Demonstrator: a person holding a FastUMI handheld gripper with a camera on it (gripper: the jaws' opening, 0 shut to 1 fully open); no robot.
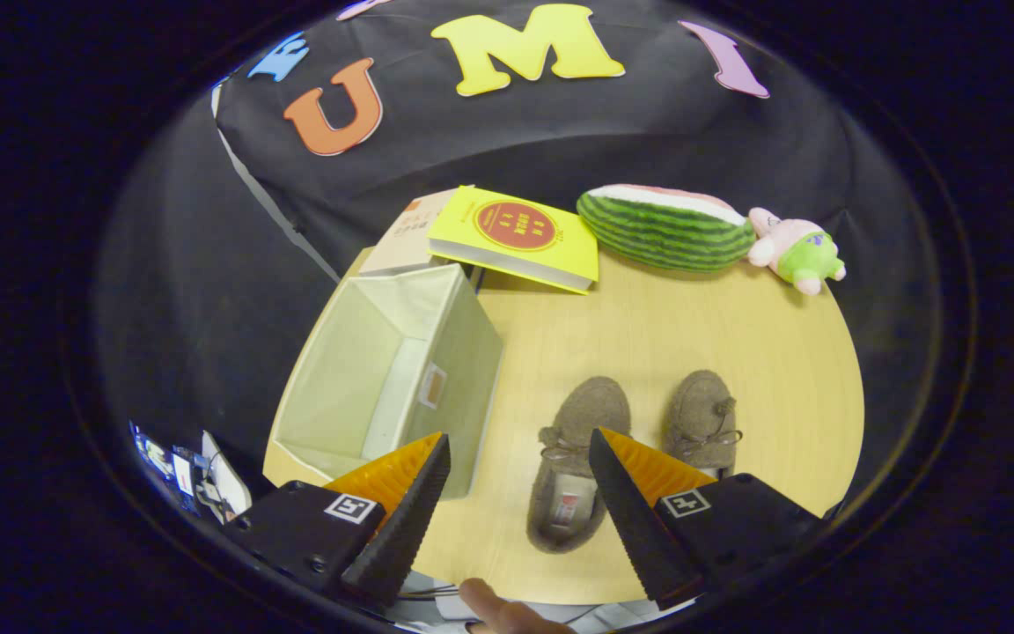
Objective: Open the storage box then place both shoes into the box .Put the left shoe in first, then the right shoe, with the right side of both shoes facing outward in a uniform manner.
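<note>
Gripper view: the tongs (pixel 520 445) are held spread, gripping nothing; the left shoe (pixel 577 462) is seen between the fingers, the open storage box (pixel 384 379) beside them.

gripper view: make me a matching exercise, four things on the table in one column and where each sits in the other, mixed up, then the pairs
Things:
1. storage box
2. yellow book
3. watermelon plush
4. brown shoes

Places:
A. at the far edge of the table, beside a small pink and green plush toy
B. side by side, just ahead of the open tool
C. open-topped, ahead of one tool finger, beside the shoes
D. beyond the box, lying partly on another book

Pairs: 1-C, 2-D, 3-A, 4-B
</note>
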